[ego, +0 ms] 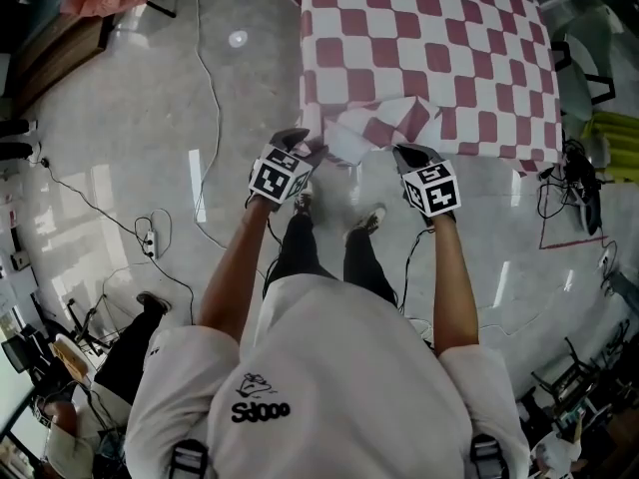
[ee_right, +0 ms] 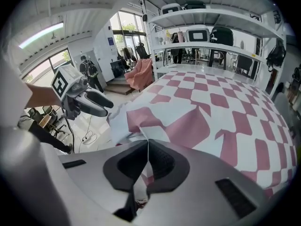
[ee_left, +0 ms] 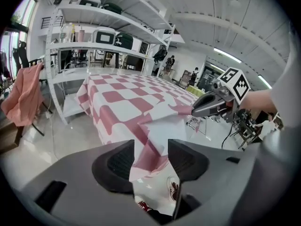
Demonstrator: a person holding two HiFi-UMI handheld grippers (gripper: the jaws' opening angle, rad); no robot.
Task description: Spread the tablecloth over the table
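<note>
A red-and-white checked tablecloth (ego: 429,58) covers the table ahead of me, and its near edge is bunched and folded back (ego: 374,128). My left gripper (ego: 300,146) sits at the left of that bunched edge. In the left gripper view a fold of cloth (ee_left: 148,157) hangs between its jaws (ee_left: 150,160), which stand apart without pressing on it, so it is open. My right gripper (ego: 414,154) is at the right of the fold. In the right gripper view its jaws (ee_right: 147,161) are shut on the cloth edge (ee_right: 141,124). Each gripper shows in the other's view: (ee_left: 207,106), (ee_right: 94,105).
White shelving (ee_left: 94,46) with cases stands behind the table. An orange cloth hangs over a chair (ee_left: 21,98) at the left. Cables and a power strip (ego: 150,239) lie on the shiny floor. A seated person (ego: 130,352) is at the lower left. Yellow gear (ego: 614,143) lies at the right.
</note>
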